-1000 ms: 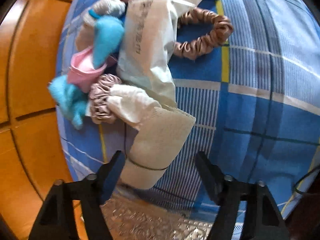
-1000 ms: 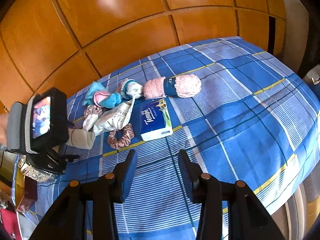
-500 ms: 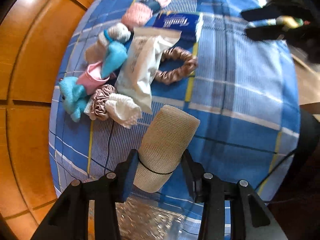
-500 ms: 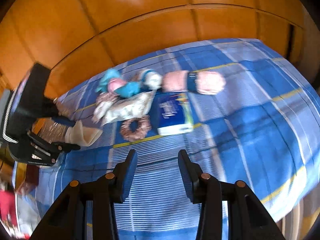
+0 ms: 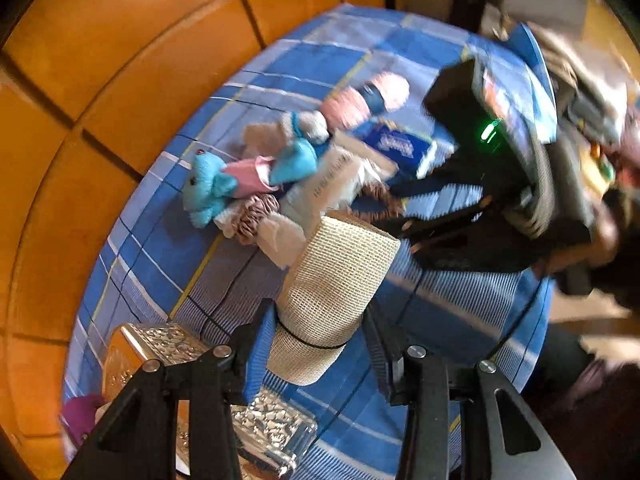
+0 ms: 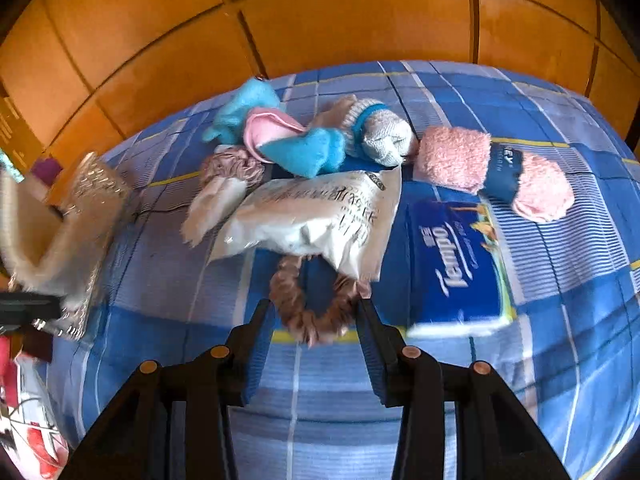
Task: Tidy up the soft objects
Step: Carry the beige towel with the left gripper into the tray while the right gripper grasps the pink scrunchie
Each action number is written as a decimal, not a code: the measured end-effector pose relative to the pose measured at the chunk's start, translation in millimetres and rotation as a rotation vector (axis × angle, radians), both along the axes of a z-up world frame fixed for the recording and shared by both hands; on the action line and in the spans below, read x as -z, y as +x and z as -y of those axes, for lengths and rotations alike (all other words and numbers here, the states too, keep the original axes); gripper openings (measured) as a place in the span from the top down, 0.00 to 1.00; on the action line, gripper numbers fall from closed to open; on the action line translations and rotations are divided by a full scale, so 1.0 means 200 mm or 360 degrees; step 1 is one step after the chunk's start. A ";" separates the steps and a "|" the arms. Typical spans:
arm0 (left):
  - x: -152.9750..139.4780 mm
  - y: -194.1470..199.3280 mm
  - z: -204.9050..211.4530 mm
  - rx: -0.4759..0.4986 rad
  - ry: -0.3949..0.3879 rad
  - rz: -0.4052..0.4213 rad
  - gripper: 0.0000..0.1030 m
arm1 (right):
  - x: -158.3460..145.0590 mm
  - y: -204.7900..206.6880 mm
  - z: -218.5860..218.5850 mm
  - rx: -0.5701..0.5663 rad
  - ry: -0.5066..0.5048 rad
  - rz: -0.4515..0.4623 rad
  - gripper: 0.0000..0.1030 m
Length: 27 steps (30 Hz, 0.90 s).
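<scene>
Wood-panelled room; plaid bedspread (image 6: 460,380) carries the soft items. Left gripper (image 5: 320,344) pinches the bandage roll (image 5: 332,296), lifted near the foil box (image 5: 168,346), likely its destination. Right gripper (image 6: 316,320), jaws spread, straddles the scrunchie (image 6: 312,304), near the wipes pack (image 6: 312,220), apparently positioned to grasp.

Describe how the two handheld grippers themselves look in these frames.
Left gripper and right gripper match: black angular two-finger frames, blue ribbed pads, round copper-coloured bolts at the joints. The right gripper's body shows a screen and a green light. No sleeves or markings visible.
</scene>
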<state>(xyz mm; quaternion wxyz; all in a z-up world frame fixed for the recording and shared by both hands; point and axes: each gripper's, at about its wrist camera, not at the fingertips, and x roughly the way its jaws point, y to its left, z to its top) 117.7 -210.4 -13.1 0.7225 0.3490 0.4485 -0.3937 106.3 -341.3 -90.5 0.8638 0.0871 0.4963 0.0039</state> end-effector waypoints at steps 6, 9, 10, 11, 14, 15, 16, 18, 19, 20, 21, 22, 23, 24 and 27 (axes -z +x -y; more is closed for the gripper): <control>-0.11 0.25 -0.07 -0.0408 -0.0320 -0.0186 0.57 | 0.02 0.09 0.00 0.0008 -0.0008 -0.0010 0.67; -0.21 0.38 -0.20 -0.0645 -0.0494 -0.0212 0.57 | 0.03 0.09 -0.03 -0.0036 -0.0032 -0.0025 0.79; -0.24 0.42 -0.25 -0.0706 -0.0535 -0.0215 0.57 | 0.03 0.08 -0.05 -0.0049 -0.0045 -0.0025 0.79; -0.27 0.48 -0.31 -0.0783 -0.0587 -0.0223 0.57 | 0.03 0.08 -0.06 -0.0064 -0.0057 -0.0026 0.79; -0.35 0.60 -0.52 -0.0990 -0.0692 -0.0215 0.56 | 0.03 0.05 -0.09 -0.0091 -0.0071 -0.0032 0.80; -0.38 0.64 -0.62 -0.1071 -0.0720 -0.0195 0.56 | 0.03 0.04 -0.09 -0.0101 -0.0067 -0.0035 0.80; -0.39 0.66 -0.68 -0.1122 -0.0729 -0.0172 0.56 | 0.03 0.03 -0.10 -0.0107 -0.0058 -0.0040 0.79; -0.41 0.71 -0.84 -0.1227 -0.0748 -0.0131 0.56 | 0.03 0.01 -0.12 -0.0124 -0.0055 -0.0053 0.79; -0.41 0.73 -0.92 -0.1278 -0.0756 -0.0112 0.56 | 0.03 0.00 -0.13 -0.0131 -0.0060 -0.0056 0.79; -0.42 0.74 -1.03 -0.1344 -0.0764 -0.0088 0.56 | 0.03 -0.01 -0.14 -0.0141 -0.0068 -0.0058 0.79; -0.43 0.75 -1.11 -0.1392 -0.0776 -0.0074 0.56 | 0.03 -0.02 -0.15 -0.0147 -0.0078 -0.0058 0.79; -0.44 0.75 -1.21 -0.1452 -0.0797 -0.0055 0.56 | 0.04 -0.03 -0.16 -0.0157 -0.0099 -0.0058 0.79; -0.44 0.75 -1.29 -0.1500 -0.0814 -0.0040 0.56 | 0.04 -0.04 -0.17 -0.0170 -0.0127 -0.0056 0.79; -0.45 0.74 -1.39 -0.1558 -0.0838 -0.0024 0.56 | 0.04 -0.04 -0.19 -0.0181 -0.0149 -0.0055 0.79; -0.46 0.68 -1.66 -0.1705 -0.0908 0.0020 0.56 | 0.04 -0.07 -0.23 -0.0214 -0.0213 -0.0046 0.79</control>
